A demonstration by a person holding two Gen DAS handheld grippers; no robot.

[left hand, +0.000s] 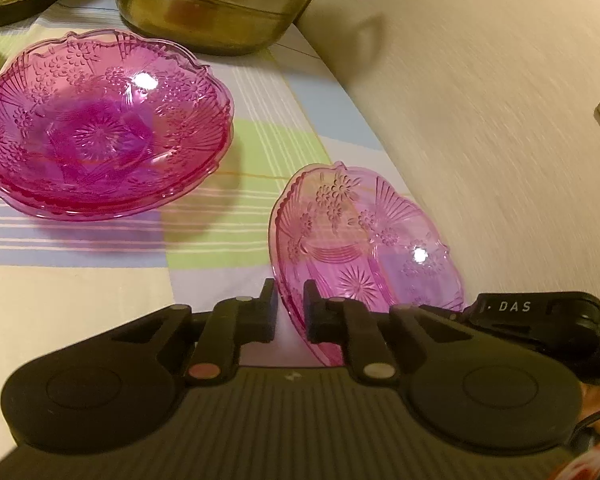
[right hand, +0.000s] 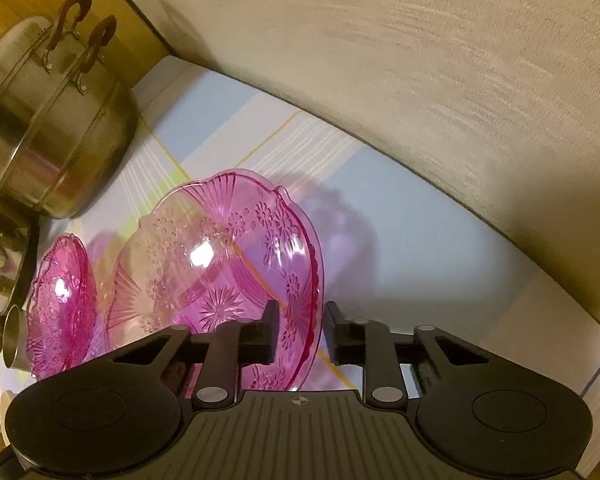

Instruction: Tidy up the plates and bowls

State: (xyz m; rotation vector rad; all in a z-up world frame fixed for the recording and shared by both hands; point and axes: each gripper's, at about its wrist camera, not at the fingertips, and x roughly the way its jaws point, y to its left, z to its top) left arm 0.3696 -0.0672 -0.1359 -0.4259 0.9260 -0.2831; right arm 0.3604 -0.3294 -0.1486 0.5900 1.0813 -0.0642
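Note:
A pink patterned glass bowl (left hand: 364, 236) is held tilted above the striped tablecloth. My left gripper (left hand: 290, 308) is shut on its near rim. The same bowl (right hand: 220, 256) fills the right wrist view. My right gripper (right hand: 302, 332) straddles its right rim with the jaws apart and a gap beside the right finger (right hand: 338, 338), so it is open. A stack of pink glass bowls (left hand: 104, 124) sits on the cloth to the left, also showing in the right wrist view (right hand: 60, 300).
A large steel steamer pot (left hand: 220, 4) stands at the back of the table, also in the right wrist view (right hand: 48, 120). A beige wall (left hand: 480, 120) runs close along the right. Metal ware (right hand: 12, 332) sits at the left edge.

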